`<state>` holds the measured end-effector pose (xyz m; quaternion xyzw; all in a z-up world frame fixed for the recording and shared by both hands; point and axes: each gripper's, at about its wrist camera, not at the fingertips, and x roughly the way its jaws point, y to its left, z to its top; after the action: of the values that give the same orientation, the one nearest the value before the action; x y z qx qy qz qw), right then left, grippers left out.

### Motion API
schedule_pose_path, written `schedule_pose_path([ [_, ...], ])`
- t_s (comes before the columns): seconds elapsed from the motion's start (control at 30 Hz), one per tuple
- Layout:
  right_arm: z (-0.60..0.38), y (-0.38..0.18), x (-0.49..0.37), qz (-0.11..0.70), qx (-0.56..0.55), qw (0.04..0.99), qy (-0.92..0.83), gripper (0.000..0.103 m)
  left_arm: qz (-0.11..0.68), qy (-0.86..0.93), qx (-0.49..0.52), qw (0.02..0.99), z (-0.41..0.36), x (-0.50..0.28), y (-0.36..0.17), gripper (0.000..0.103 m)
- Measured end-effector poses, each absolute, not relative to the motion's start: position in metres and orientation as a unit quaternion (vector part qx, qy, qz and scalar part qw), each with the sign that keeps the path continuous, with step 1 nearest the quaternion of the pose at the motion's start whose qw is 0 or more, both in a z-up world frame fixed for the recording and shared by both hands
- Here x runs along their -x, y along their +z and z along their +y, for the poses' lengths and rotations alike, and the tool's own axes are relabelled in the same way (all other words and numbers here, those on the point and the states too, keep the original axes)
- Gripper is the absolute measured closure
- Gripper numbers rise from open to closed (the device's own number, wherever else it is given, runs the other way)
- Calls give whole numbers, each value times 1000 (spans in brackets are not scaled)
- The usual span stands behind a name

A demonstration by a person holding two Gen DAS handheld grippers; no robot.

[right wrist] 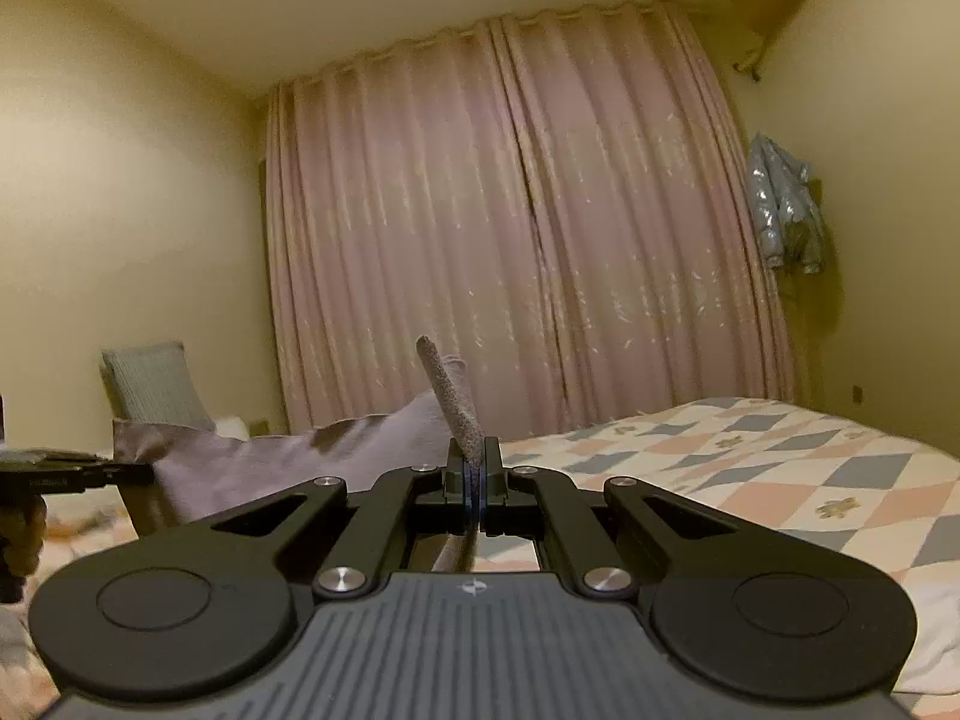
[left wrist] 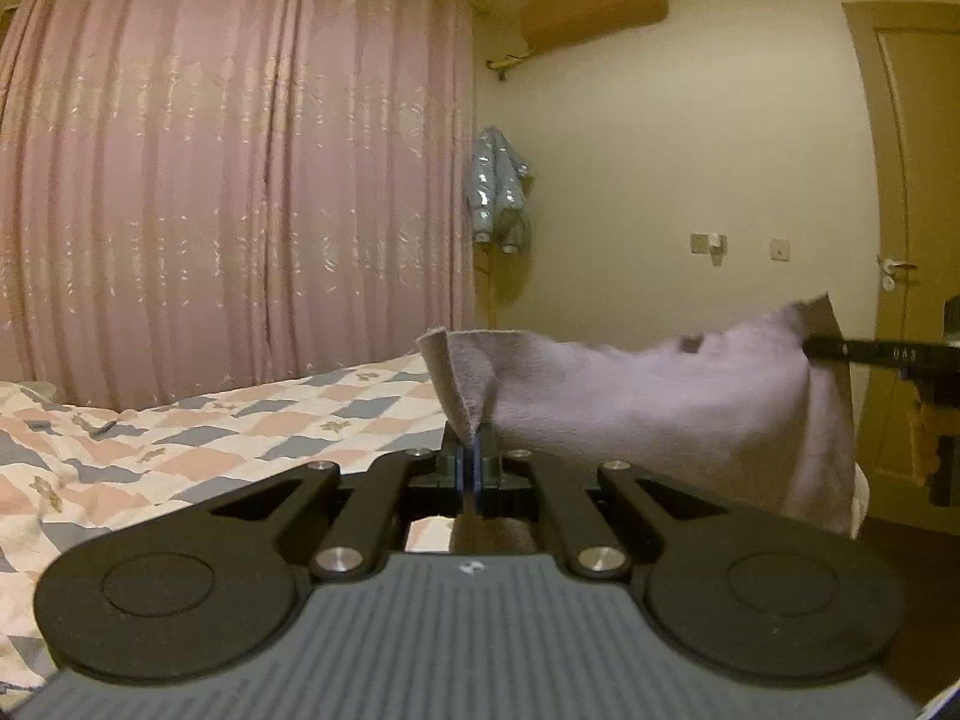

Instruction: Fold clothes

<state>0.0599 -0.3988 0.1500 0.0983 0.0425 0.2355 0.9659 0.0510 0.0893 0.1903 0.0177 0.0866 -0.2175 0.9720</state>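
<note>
Right now the left gripper point(left wrist: 472, 461) is clamped on a corner of the lilac towel point(left wrist: 660, 414), its jaws pressed together on the cloth. Across to the right, the right gripper point(right wrist: 475, 480) is pinched the same way on another corner. The towel hangs stretched between the two, held up above the near edge of the bed point(left wrist: 198, 438) with its checked quilt. Behind, the pink curtain point(right wrist: 510, 228) covers the far wall. A pale blue jacket point(left wrist: 498, 192), perhaps padded, hangs beside the curtain, left of the door point(left wrist: 912, 180).
</note>
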Motion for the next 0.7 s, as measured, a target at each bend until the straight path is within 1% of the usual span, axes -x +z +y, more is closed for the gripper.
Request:
schedule_pose_path([
  [0.1,-402,139,-92,62,-107,963,239,102,108,-207,-20,972,90,-89,172,102],
  [0.17,-399,127,-120,82,-108,961,240,102,133,-199,-20,971,88,-127,148,102],
  [0.23,-394,107,-156,104,-105,960,237,102,162,-189,-24,968,85,-166,116,102],
  [0.43,-375,20,-278,188,-98,953,217,102,266,-166,-24,949,73,-278,8,103],
  [0.57,-361,-35,-336,240,-73,948,197,103,301,-145,-7,942,78,-315,-37,103],
  [0.7,-356,-63,-353,241,-71,951,183,103,303,-147,-2,942,84,-331,-60,103],
])
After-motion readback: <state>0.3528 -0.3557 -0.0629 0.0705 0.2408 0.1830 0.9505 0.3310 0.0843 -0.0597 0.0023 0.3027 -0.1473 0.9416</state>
